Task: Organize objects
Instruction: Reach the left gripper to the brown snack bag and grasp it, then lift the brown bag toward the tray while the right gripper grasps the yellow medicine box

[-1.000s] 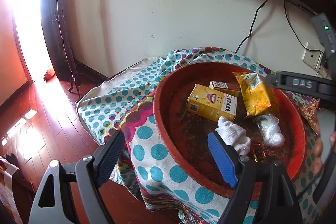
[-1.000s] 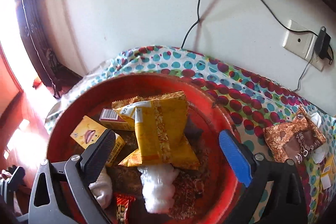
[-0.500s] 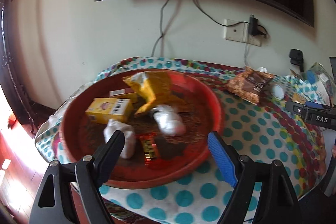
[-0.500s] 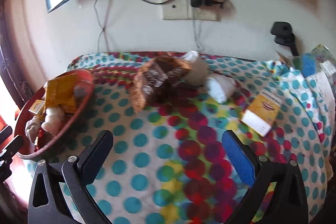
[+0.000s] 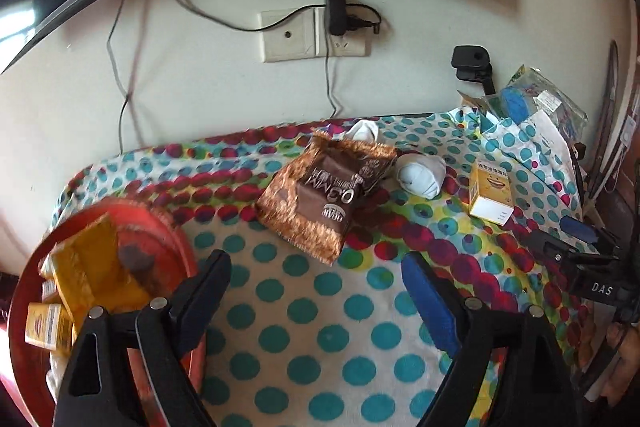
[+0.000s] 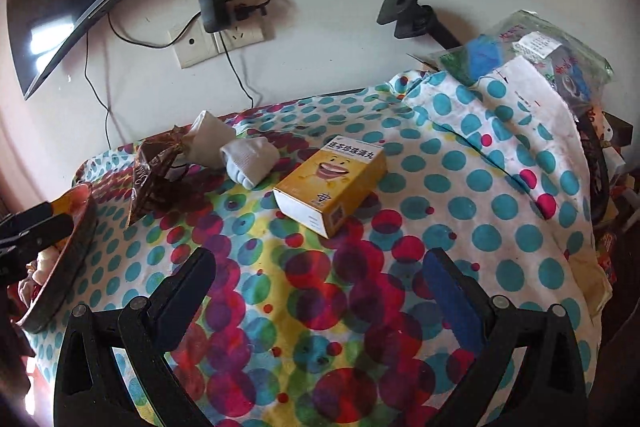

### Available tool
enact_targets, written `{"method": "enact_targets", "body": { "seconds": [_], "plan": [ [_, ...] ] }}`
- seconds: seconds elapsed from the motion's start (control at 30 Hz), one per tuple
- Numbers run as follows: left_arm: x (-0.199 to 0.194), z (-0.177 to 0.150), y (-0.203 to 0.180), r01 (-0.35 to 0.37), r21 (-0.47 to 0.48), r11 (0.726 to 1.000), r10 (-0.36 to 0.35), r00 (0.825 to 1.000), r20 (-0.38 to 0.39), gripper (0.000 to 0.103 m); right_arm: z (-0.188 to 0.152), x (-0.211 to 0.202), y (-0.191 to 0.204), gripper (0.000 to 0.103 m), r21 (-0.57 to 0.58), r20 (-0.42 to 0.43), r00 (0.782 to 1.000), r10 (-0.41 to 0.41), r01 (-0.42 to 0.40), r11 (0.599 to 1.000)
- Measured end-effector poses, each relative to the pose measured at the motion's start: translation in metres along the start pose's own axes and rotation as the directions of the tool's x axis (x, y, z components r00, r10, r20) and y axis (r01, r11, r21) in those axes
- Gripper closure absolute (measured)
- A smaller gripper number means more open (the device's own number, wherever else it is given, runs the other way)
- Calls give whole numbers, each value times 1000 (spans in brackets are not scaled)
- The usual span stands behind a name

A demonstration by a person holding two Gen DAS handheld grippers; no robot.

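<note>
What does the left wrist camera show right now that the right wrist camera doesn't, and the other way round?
Only the left wrist view shows inside the red tray, with its yellow packets, and the brown snack bag's printed front. Only the right wrist view shows the yellow box's smiling face clearly and the right gripper, open. Both show the polka-dot cloth, white sock, wall socket and the left gripper, open.

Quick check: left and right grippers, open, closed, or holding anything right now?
Left gripper: open, holding nothing.
Right gripper: open, holding nothing.
</note>
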State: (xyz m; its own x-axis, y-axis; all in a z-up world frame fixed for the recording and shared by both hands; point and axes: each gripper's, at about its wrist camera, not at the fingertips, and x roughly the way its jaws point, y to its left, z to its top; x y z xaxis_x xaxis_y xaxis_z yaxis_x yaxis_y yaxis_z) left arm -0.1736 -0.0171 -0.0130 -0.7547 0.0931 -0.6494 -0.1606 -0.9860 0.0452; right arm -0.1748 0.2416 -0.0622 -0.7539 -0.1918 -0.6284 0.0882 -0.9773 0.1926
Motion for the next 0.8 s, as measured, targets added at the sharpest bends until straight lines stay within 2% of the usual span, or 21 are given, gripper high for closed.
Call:
{"method": "enact_targets", "body": {
  "seconds": [0.07,0.2,0.3,0.37,0.57,0.67,0.77,0.8],
  "plan": [
    [17,14,-5,-20,88,996,20,1000,3,13,0,2,-11,0,46,-6,1000,15,-14,999],
    [57,36,-5,60,188,980,-38,992,-119,12,-1,12,-26,0,146,-55,997,58,-50,988],
    [75,48,-7,64,268,961,-23,988,-153,11,-1,15,-31,0,182,-52,995,82,-71,981],
    [88,53,-7,94,283,955,-43,983,-181,11,-1,20,-33,0,197,-77,993,94,-77,977],
    [131,64,-9,150,317,937,-58,958,-282,10,-2,20,-38,0,222,-62,990,129,-112,969],
    [152,63,-7,149,331,932,-37,946,-322,10,-1,21,-37,0,214,-67,989,131,-114,970],
    [174,59,-2,140,295,945,-21,928,-372,9,-1,21,-37,0,216,-66,989,135,-117,969],
    [177,60,1,139,276,951,-32,933,-358,6,-1,21,-38,0,217,-65,989,136,-119,969]
  ]
}}
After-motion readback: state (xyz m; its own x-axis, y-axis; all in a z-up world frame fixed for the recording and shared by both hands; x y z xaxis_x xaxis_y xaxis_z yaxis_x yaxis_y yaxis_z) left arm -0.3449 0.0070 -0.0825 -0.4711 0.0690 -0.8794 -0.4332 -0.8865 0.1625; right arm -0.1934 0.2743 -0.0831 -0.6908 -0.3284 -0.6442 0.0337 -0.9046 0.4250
